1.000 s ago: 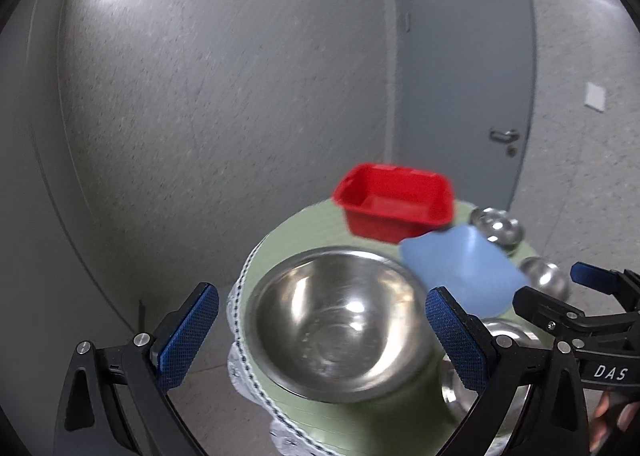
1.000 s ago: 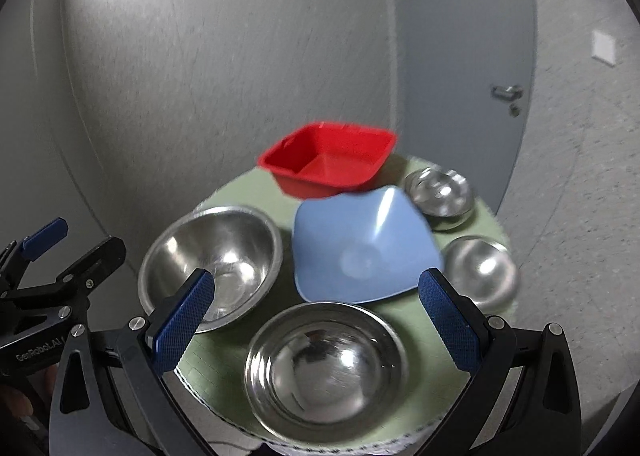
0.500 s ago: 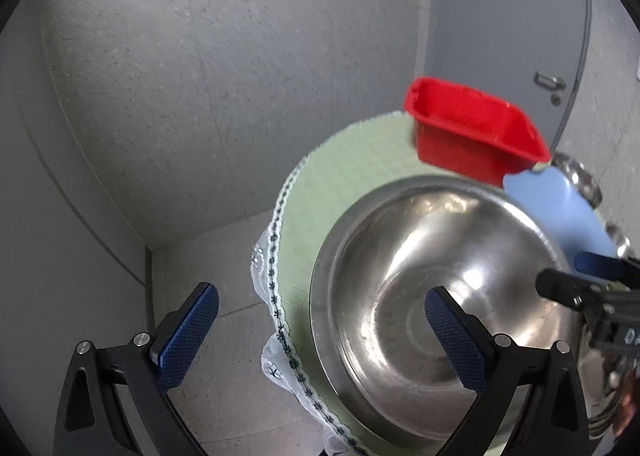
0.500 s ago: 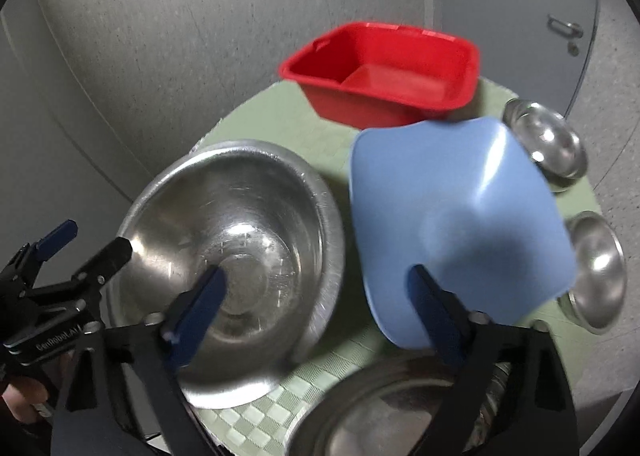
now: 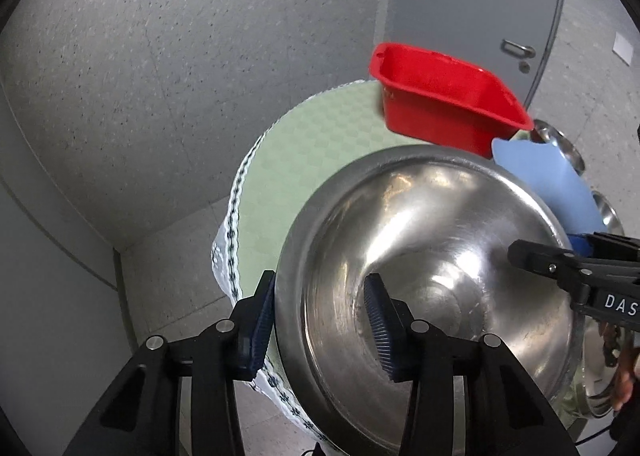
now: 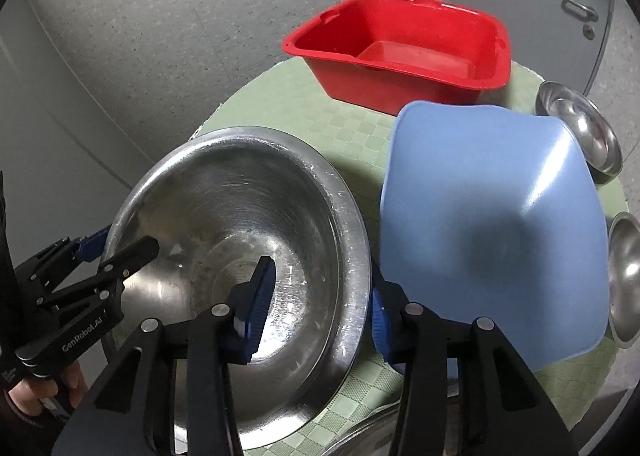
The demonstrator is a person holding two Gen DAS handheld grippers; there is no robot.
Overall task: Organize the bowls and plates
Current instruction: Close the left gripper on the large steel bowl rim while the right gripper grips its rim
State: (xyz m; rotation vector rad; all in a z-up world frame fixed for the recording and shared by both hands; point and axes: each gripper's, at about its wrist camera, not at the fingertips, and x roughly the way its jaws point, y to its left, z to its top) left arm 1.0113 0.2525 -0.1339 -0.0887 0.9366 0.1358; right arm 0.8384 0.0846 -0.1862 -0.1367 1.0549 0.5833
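A large steel bowl point(image 5: 432, 256) point(image 6: 240, 232) sits on the round green table. My left gripper point(image 5: 320, 320) is shut on its left rim, one pad outside and one inside; it also shows in the right wrist view point(image 6: 120, 248). My right gripper point(image 6: 320, 304) is shut on the bowl's right rim, one pad inside and one outside; it shows at the right of the left wrist view point(image 5: 560, 252). A blue square bowl point(image 6: 492, 223) point(image 5: 552, 191) lies just right of the steel bowl.
A red plastic tub point(image 6: 404, 47) point(image 5: 444, 99) stands at the back of the table point(image 6: 288, 95). Two small steel bowls point(image 6: 580, 127) point(image 6: 628, 276) sit at the right edge. Another steel bowl's rim point(image 6: 368, 436) shows at the front. Wall and door lie behind.
Both grippers moved down to the large steel bowl and closed on opposite sides of its rim; they were open before.
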